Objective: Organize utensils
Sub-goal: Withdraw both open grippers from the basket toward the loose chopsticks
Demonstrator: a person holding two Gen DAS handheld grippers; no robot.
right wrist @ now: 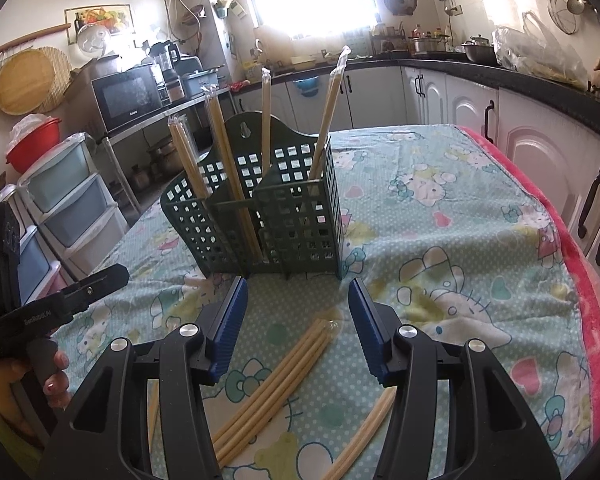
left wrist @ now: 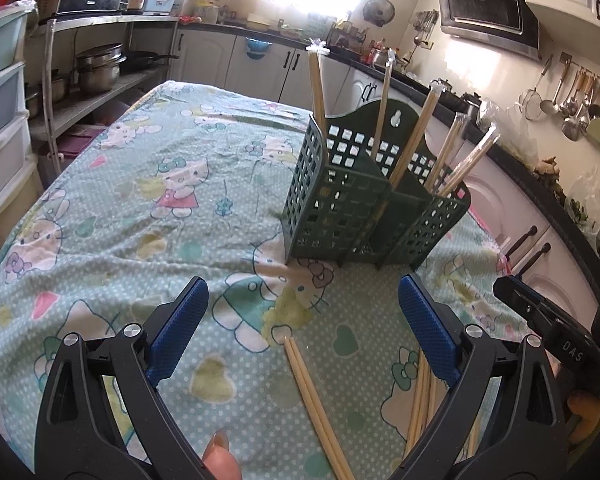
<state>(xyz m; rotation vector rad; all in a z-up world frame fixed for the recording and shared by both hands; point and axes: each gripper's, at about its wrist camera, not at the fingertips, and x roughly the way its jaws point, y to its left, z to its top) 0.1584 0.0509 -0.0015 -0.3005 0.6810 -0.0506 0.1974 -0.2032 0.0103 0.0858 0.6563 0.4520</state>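
Note:
A dark green lattice utensil holder (left wrist: 364,208) (right wrist: 268,216) stands upright on the table, with several wrapped chopstick pairs (left wrist: 410,138) (right wrist: 330,116) standing in its compartments. More wrapped chopsticks lie flat on the cloth: one pair (left wrist: 312,400) between my left gripper's fingers, a bundle (left wrist: 424,400) by its right finger, and a bundle (right wrist: 272,384) between my right gripper's fingers, with another pair (right wrist: 368,432) beside it. My left gripper (left wrist: 304,300) is open and empty, just above the cloth in front of the holder. My right gripper (right wrist: 298,300) is open and empty, also in front of the holder.
The table is covered with a green cartoon-print cloth (left wrist: 140,208) with a pink edge (right wrist: 580,280) on the right. Kitchen cabinets (right wrist: 540,152), a metal shelf with pots (left wrist: 96,68) and plastic drawers (right wrist: 68,208) surround the table. The other gripper shows at the frame edge (left wrist: 556,332) (right wrist: 60,304).

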